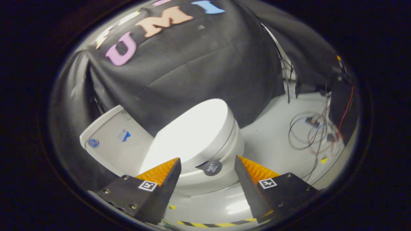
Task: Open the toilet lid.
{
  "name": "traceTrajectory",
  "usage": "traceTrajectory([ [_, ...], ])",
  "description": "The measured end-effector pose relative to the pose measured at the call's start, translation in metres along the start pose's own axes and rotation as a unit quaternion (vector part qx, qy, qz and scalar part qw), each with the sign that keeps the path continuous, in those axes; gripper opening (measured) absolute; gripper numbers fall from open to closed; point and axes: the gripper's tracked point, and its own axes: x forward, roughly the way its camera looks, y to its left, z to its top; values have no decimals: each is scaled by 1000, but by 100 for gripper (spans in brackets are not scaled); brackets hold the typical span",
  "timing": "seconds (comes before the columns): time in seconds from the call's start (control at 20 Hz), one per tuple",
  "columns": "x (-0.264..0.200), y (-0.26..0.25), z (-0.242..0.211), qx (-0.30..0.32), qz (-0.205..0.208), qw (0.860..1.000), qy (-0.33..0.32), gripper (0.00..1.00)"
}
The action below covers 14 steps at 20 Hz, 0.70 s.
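gripper view | we see the gripper [207, 166] with jaws spread wide, holding nothing | toilet lid [192, 131] lies closed just beyond the fingertips, black round tab [210, 167] at its front edge between them | risk, we judge: smooth lid rim slips out of a shallow pinch and drops back

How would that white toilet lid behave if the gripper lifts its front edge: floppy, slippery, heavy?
The toilet lid looks like one glossy, rigid shell, so it would probably swing up stiffly towards the tank rather than flex. Its bright sheen suggests that it may slip on the fingers. The gripper is open, its fingers either side of the lid's front edge.
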Motion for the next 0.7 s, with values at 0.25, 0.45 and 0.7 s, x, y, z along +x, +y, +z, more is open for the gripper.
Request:
traceTrajectory([
  [0.25, 28, -20, -15, 138, -23, 990, 33, 97],
  [0.45, 48, -22, -29, 168, -32, 984, 55, 91],
  [0.7, 58, -1, -39, 176, -6, 981, 75, 80],
])
